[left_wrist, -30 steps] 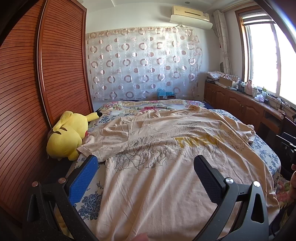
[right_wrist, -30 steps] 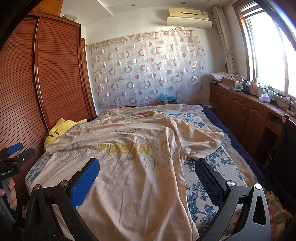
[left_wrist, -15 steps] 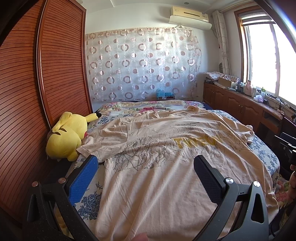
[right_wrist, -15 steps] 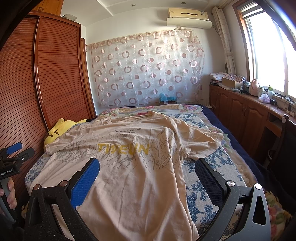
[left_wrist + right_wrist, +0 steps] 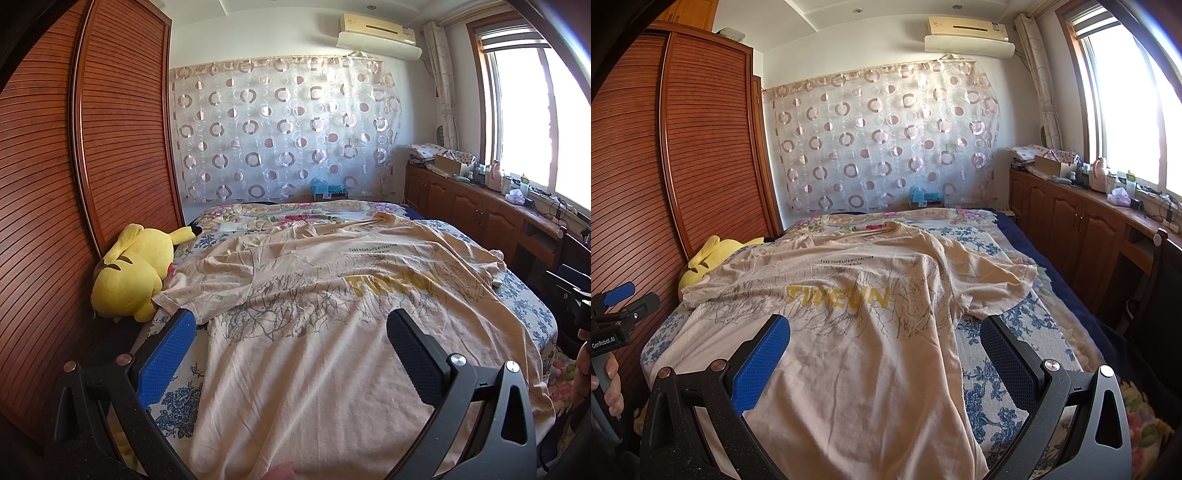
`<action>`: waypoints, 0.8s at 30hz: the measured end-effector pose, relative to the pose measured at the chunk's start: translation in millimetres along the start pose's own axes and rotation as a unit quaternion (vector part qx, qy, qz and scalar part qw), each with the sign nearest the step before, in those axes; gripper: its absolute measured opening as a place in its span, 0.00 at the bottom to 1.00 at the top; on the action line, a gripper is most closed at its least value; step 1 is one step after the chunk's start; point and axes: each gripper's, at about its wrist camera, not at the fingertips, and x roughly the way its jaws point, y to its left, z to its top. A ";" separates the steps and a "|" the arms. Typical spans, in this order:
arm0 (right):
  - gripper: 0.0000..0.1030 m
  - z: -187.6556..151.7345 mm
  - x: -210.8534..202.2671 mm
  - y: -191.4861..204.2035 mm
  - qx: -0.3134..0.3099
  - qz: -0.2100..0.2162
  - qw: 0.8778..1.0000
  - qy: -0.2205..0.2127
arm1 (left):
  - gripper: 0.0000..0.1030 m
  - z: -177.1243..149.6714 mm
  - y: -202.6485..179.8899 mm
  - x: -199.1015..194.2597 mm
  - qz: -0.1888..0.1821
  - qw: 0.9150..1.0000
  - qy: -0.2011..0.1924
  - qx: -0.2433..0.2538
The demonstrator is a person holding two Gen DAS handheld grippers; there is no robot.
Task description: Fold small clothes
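Observation:
A beige T-shirt (image 5: 332, 350) (image 5: 857, 332) with yellow lettering and grey line drawings lies spread, wrinkled, over the floral bed (image 5: 177, 398) (image 5: 990, 369). Its hem faces me and its sleeves reach out to both sides. My left gripper (image 5: 291, 328) hovers open above the shirt's lower left part, with nothing between its fingers. My right gripper (image 5: 886, 332) is open too, held above the shirt's lower right edge and the bare bedcover beside it. The left gripper (image 5: 628, 306) also shows at the left edge of the right wrist view, held in a hand (image 5: 611, 384).
A yellow plush toy (image 5: 129, 273) (image 5: 709, 254) lies at the bed's left side against the slatted wooden wardrobe (image 5: 74, 184). Wooden cabinets (image 5: 1071, 229) with clutter run under the window on the right. A patterned curtain (image 5: 280, 133) hangs behind the bed.
Both views have shifted only slightly; the left gripper has crept a little. The shirt lies as before and both grippers remain open.

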 end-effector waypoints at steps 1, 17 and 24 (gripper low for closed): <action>1.00 0.0 0.3 0.2 0.000 0.000 1.000 0.000 | 1.00 -0.1 0.3 -0.2 0.000 1.000 0.000 0.000; 1.00 -0.7 -0.5 -1.7 0.000 0.000 1.000 0.000 | 1.00 5.2 -10.3 -2.8 0.000 1.000 -0.002 0.000; 1.00 -0.7 -1.1 -1.5 0.000 -0.001 1.000 0.000 | 1.00 6.2 -10.7 -3.2 0.000 1.000 -0.003 0.000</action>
